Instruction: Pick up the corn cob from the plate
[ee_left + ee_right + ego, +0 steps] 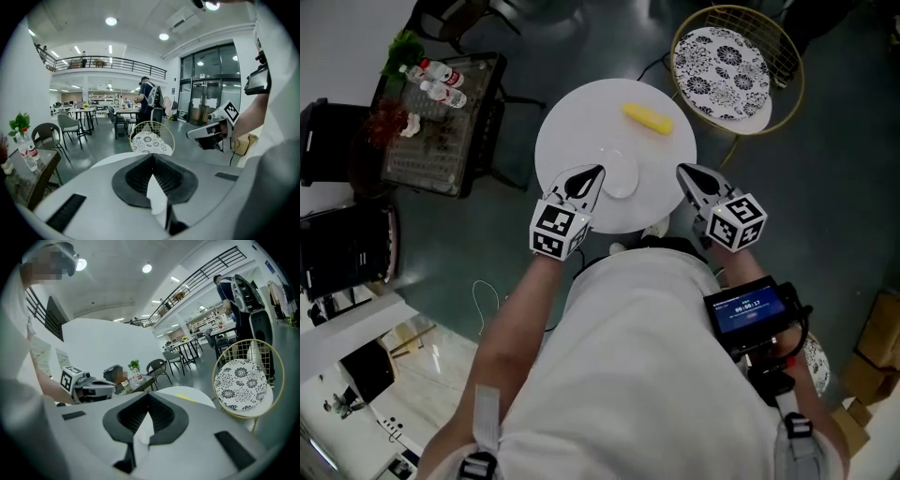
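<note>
Head view: looking steeply down onto a round white worktop [581,122]. Lying flat on that worktop, toward its far edge and a little right of its centre: the yellow corn cob [647,117], slanted, nothing touching it. No plate rim to be made out beneath it. Only a small pale disc [619,176] at the worktop's centre, on the near side of the cob.

Over the worktop's near edge, toward the left: left tool [598,172], tips aimed at the centre, jaws pressed together with nothing between. Same reading in left gripper view: dark pads meeting in a point, worktop rim just beyond.

Over that near edge, further right: right tool [682,169], likewise pressed together and empty. Same reading in right gripper view, with a thin yellow streak of the cob showing on the worktop past the tips.

Cob beyond both tools, across the worktop's middle from them. Well apart from either tip, roughly between their two lines, somewhat nearer the right one.

Just off the worktop's near rim: a marker cube [560,230] behind the left tool, another [738,222] behind the right. Past the worktop's far right edge: a wire chair [792,70] with a patterned cushion. Left of the worktop: a dark side table [478,150] carrying bottles [441,82].
</note>
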Demonstrator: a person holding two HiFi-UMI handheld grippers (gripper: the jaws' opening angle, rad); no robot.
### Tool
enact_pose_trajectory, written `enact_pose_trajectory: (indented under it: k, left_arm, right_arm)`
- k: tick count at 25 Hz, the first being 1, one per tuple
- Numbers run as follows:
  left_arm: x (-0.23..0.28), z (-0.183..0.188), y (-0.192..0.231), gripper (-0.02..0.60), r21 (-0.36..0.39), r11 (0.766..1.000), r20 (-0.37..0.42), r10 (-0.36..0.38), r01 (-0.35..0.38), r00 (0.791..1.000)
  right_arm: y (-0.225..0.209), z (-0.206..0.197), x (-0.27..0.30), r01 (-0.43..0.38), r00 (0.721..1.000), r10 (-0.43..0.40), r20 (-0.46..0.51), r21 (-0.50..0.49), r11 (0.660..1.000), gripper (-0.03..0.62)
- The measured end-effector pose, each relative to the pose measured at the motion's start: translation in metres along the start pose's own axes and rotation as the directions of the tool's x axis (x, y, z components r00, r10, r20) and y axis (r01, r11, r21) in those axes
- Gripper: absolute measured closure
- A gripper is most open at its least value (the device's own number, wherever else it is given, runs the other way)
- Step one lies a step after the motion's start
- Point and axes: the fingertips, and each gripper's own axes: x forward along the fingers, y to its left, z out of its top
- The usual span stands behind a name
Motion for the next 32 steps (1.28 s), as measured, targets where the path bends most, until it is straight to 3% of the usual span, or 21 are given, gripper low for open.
enact_pose_trajectory:
  k: [5,12,19,32]
  left_arm:
    - [-0.029,-0.018,-0.02,0.574,-0.049,0.999,0.023,0.017,-0.016,1.0]
    - [-0.071,-0.05,-0.06,0.574,-0.052,0.999,0.033,0.004,-0.002,0.999]
    - [-0.074,-0.062,-0.062,0.574,-0.064,0.998,0.026,-0.005,0.007,1.0]
    - [-0.057,-0.046,-0.058,0.574,-0.054,0.998,0.031,-0.024,0.025,0.999]
  right_arm:
    - [0.023,-0.009,-0.019,-0.018,1.0,0.018,0.0,-0.023,1.0,0.588]
    - [0.068,-0.032,-0.054,-0.018,1.0,0.019,0.017,-0.051,0.999,0.588]
    - [0.072,-0.04,-0.058,0.004,1.0,-0.003,0.031,-0.038,0.999,0.588]
    - [0.062,-0.026,-0.052,0.014,0.999,-0.013,0.036,-0.038,0.999,0.588]
